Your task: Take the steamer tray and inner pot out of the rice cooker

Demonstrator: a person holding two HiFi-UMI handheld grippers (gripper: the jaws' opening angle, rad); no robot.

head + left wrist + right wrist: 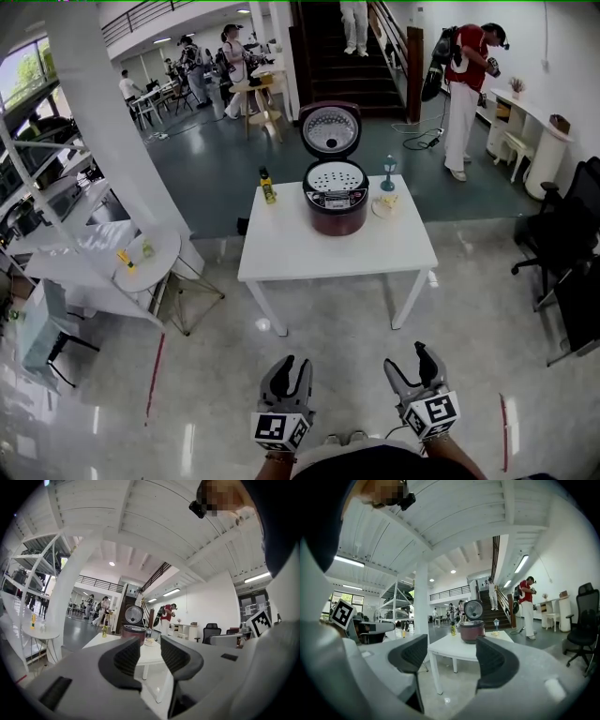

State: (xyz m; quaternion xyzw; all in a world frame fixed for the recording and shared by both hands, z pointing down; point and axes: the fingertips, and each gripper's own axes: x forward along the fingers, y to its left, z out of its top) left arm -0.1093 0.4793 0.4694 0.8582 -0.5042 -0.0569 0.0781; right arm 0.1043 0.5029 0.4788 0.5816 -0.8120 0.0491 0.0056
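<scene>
A dark red rice cooker [335,208] stands at the far edge of a white table [291,253], its lid [330,129] raised. A white perforated steamer tray [335,176] sits in its mouth and hides the inner pot below. Both grippers hover over the floor well short of the table, pointing level at it. My left gripper [292,367] is open by a narrow gap with nothing in it, and my right gripper [410,361] is open wider, also empty. In the left gripper view the cooker [133,631] shows beyond the gripper [150,648]. The right gripper view shows it [472,631] past the gripper [450,651].
On the table a yellow bottle [268,187] stands left of the cooker, and a small blue-topped item [388,173] on a plate stands right of it. A round side table [141,258] and shelving are at the left, black office chairs [562,234] at the right. A person in red [469,84] stands beyond.
</scene>
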